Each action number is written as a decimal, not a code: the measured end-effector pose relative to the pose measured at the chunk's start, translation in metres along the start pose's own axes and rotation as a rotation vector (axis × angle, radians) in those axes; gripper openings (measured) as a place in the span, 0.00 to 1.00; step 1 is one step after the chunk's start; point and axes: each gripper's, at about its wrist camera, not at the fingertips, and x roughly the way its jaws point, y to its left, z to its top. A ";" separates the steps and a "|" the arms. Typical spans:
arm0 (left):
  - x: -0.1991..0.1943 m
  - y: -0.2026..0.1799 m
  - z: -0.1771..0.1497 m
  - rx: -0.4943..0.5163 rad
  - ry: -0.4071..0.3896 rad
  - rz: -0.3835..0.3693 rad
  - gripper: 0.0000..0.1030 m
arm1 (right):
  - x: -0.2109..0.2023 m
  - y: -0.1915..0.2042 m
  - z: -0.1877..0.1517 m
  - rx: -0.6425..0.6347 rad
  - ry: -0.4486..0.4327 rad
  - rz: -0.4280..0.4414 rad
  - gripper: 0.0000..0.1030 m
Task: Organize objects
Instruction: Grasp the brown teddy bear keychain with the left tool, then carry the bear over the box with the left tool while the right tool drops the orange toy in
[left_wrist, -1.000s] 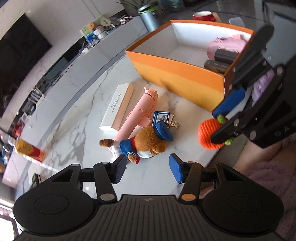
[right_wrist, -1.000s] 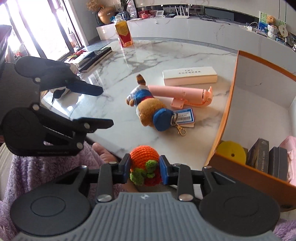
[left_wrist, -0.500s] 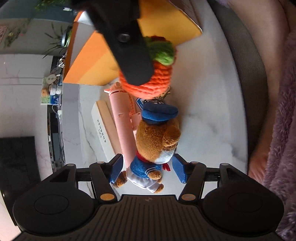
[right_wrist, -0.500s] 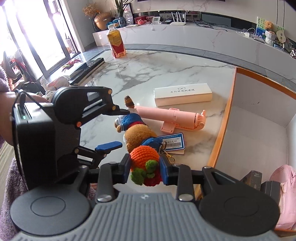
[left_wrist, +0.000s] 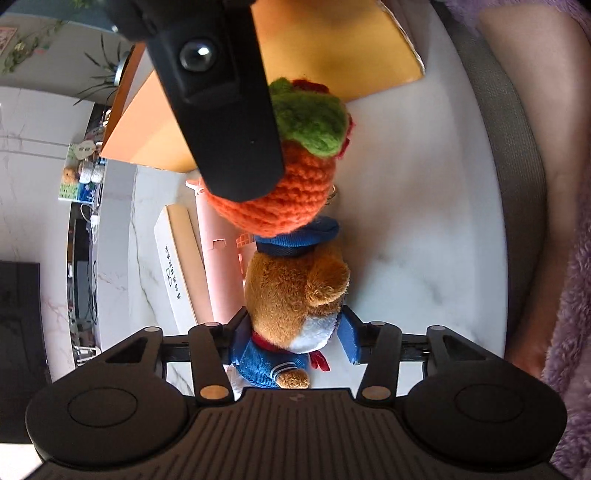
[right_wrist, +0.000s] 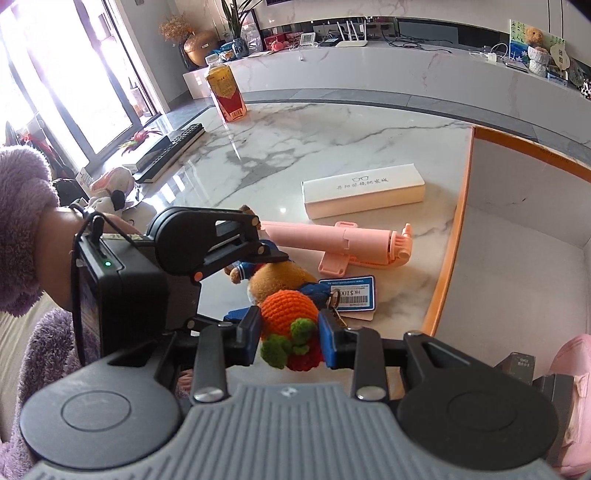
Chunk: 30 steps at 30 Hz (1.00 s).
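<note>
Underneath, white marble table (right_wrist: 332, 147) in bright living room, orange box (right_wrist: 448, 236) right of right gripper (right_wrist: 290, 334) fingers pinching crocheted carrot (right_wrist: 290, 319), left gripper (left_wrist: 293, 338) fingers narrowly flanking teddy bear (left_wrist: 295, 291), contact uncertain.

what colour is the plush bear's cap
Blue; the brown plush bear's cap shows best in the left wrist view.

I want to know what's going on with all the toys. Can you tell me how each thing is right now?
Teddy bear: lying on table, between left tongs.
Left tongs: around bear, grip unclear.
Knitted orange: held in air.
Right tongs: shut on orange.
Pink stick: lying flat.
White box: closed.
Orange box: open.
</note>
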 end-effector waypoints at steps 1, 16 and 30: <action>-0.004 0.003 0.000 -0.025 0.001 -0.006 0.55 | -0.003 0.000 0.000 0.002 -0.008 0.003 0.34; -0.122 0.107 0.055 -0.347 -0.130 -0.009 0.53 | -0.126 -0.053 0.001 0.098 -0.289 -0.136 0.34; -0.085 0.142 0.198 -0.155 -0.164 -0.215 0.53 | -0.182 -0.145 -0.029 0.309 -0.397 -0.269 0.34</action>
